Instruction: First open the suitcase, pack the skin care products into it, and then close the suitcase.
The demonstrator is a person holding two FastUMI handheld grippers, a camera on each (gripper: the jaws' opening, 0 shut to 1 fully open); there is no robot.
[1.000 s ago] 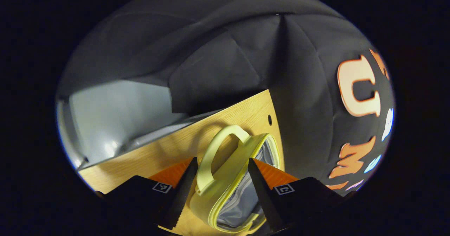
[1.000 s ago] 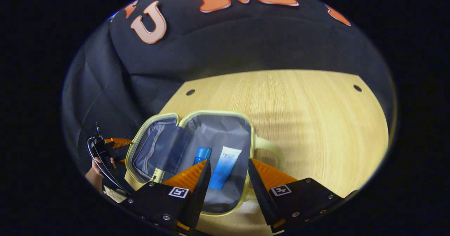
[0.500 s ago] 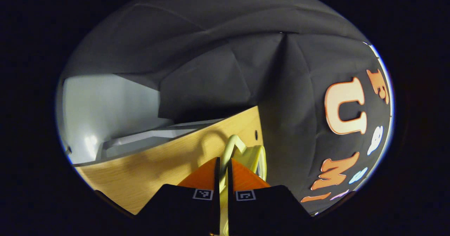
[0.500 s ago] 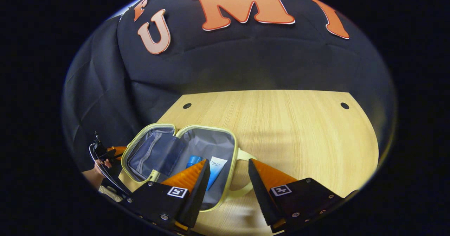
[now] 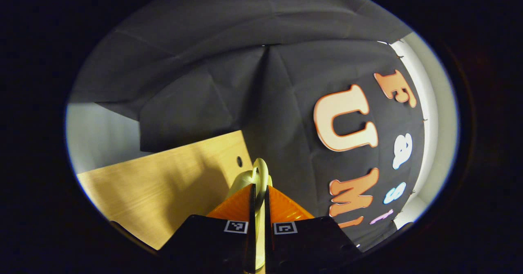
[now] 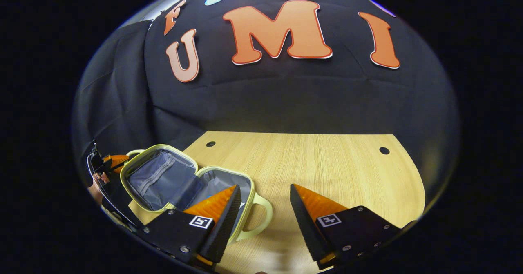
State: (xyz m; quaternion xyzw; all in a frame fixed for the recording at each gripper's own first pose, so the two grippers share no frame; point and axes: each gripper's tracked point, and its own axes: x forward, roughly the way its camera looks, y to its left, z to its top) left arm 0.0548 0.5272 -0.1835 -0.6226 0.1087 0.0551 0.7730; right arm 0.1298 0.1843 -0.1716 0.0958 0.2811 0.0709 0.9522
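Lifting since a second ago, the left gripper (image 5: 258,208), clamped on the pale-yellow soft suitcase's lid handle (image 5: 260,172), starts closing; right gripper (image 6: 263,208) gapes empty.

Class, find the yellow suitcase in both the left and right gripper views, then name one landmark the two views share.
Left gripper view: the suitcase shows as a thin yellow edge at bottom centre, pinched between the left tongs.
Right gripper view: it lies open at lower left, lid raised, behind the right tongs.
Shared landmark: the wooden table, with its round hole near the case.
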